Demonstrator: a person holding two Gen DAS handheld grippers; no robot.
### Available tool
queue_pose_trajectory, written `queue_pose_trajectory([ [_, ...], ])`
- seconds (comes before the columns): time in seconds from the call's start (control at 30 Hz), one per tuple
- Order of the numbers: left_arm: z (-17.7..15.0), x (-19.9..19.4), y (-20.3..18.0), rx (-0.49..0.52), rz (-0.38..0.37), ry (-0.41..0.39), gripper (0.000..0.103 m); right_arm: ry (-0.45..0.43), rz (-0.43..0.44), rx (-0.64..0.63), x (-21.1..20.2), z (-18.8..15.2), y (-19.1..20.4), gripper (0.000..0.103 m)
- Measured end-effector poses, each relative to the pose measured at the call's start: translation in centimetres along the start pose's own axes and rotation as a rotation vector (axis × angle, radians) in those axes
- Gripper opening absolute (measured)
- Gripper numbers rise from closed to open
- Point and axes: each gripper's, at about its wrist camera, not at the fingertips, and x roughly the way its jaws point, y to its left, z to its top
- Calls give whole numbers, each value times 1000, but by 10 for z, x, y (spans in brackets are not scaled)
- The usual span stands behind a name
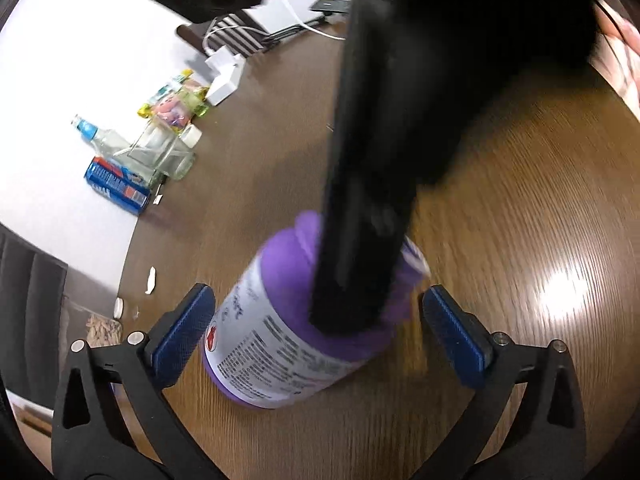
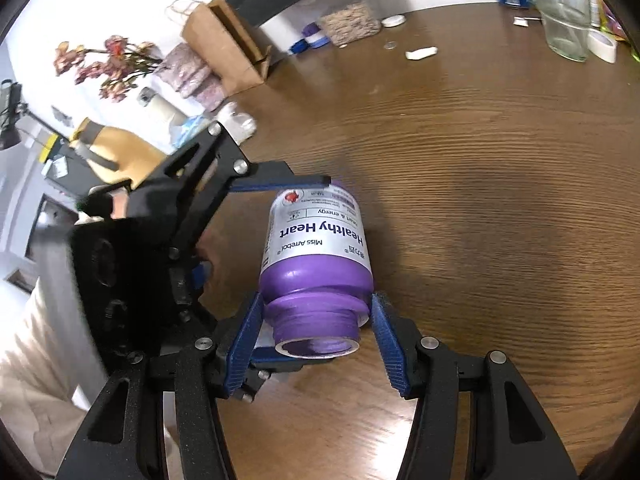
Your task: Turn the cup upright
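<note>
The cup is a purple bottle-shaped container (image 2: 316, 252) with a white "Healthy Heart" label. It lies on its side on the wooden table (image 2: 480, 160), open mouth toward the right wrist camera. My right gripper (image 2: 318, 344) is shut on its neck, blue pads on both sides. In the left wrist view the container (image 1: 280, 320) sits between my left gripper's (image 1: 320, 320) spread blue pads without visible contact. The right gripper's black finger (image 1: 360, 200) crosses over it. The left gripper's upper pad (image 2: 280, 184) lies by the container's base.
A glass jar (image 1: 160, 156), a clear bottle (image 1: 100, 136), a blue can (image 1: 116, 184), snack packets and a white charger (image 1: 224, 76) stand at the table's far left. A paper bag (image 2: 224, 44), dried flowers (image 2: 108, 64) and a granola jar (image 2: 348, 24) line the edge.
</note>
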Motion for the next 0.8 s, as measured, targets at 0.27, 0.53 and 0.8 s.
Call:
queue_pose_trajectory([
  [0.27,-7,0,29,-133,-43,-11,71,-1,-2,-51,0,9,18,60],
  [0.53,-30,-21,62,-487,-20,-18,63,-360,-421,-60,-65,11,36,70],
  [0.8,-49,-106,71,-778,113,-166,63,-1144,-710,-179,-225,-61,125,103],
])
